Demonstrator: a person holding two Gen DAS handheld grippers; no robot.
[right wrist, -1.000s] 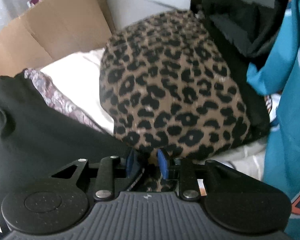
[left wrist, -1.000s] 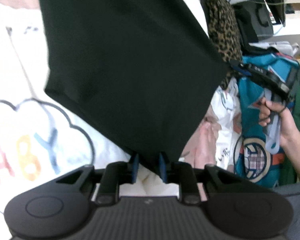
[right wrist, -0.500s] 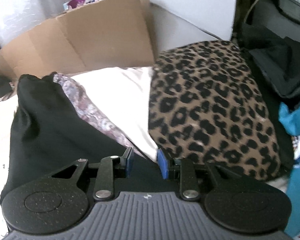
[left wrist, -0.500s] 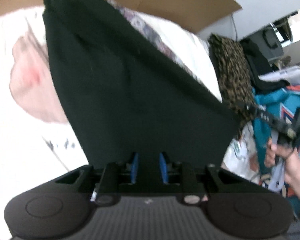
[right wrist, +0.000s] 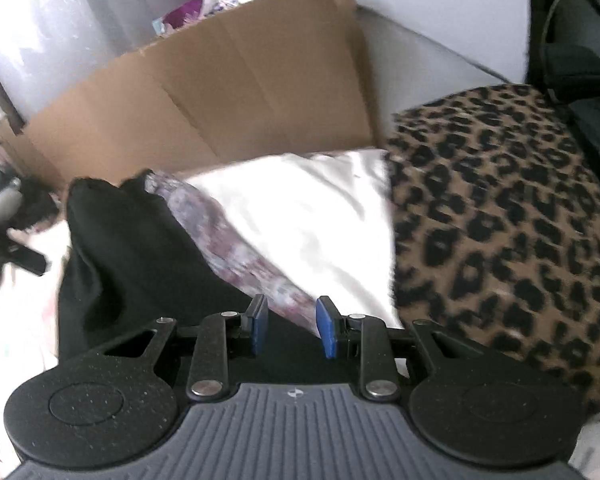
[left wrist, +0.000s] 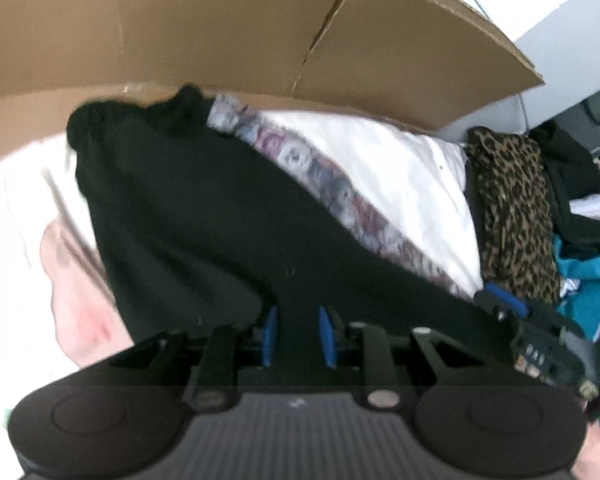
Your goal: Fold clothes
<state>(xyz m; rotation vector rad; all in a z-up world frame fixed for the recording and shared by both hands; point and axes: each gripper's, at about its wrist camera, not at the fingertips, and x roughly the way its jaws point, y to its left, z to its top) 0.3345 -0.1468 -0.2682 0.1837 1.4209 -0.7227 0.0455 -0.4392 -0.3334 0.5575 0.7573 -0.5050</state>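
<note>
Since the earlier frames, the black garment (left wrist: 204,216) has been swung over and laid onto the pile beside the white folded piece (right wrist: 300,216) and the leopard-print garment (right wrist: 500,216), in front of the cardboard box (right wrist: 220,92). Its near edge is pinched narrowly in the left hand-held gripper (left wrist: 298,336) and in the right hand-held gripper (right wrist: 292,328). The placing of a folded item appears to be the step in hand; next, both grips would need releasing and the cloth smoothing flat.
</note>
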